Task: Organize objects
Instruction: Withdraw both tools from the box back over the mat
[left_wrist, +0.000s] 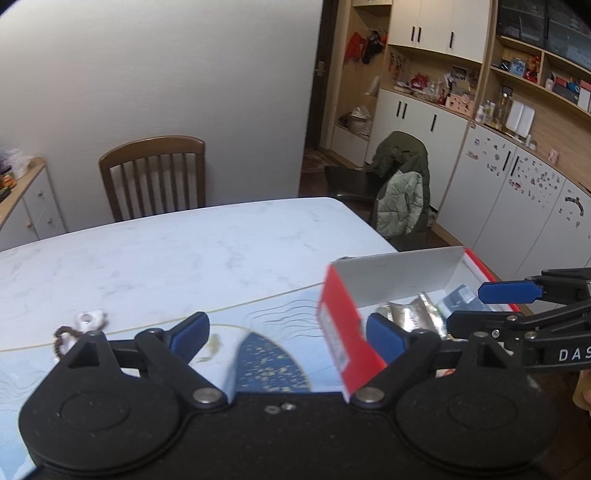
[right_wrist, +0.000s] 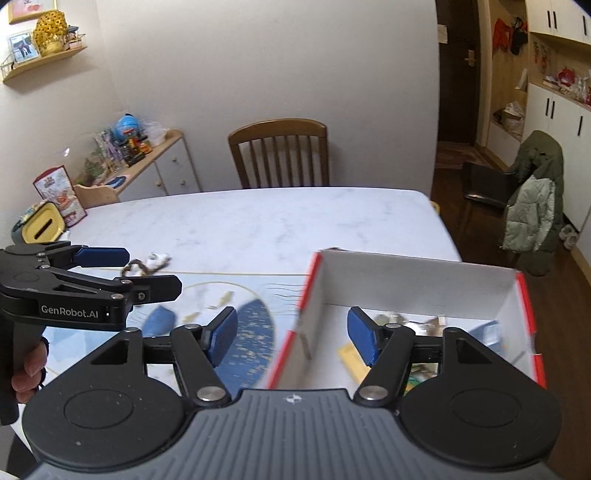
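An open red box (left_wrist: 334, 332) with white inner walls (right_wrist: 406, 280) sits on the table's right side and holds foil packets (left_wrist: 410, 317), a blue item and a yellow card (right_wrist: 351, 356). My right gripper (right_wrist: 292, 336) is open, hovering astride the box's left wall with its right pad over the contents. The left gripper (left_wrist: 287, 338) is open and empty above a blue patterned mat (left_wrist: 273, 362), its right pad close to the box's red side. A brown bead bracelet with a white charm (left_wrist: 86, 323) lies left on the table, also in the right wrist view (right_wrist: 147, 263).
The white marble table (right_wrist: 258, 221) ends just right of the box. A wooden chair (right_wrist: 279, 151) stands at the far side, and a chair draped with jackets (right_wrist: 535, 199) on the right. A yellow-lidded container (right_wrist: 40, 225) and a printed bag sit at the far left corner.
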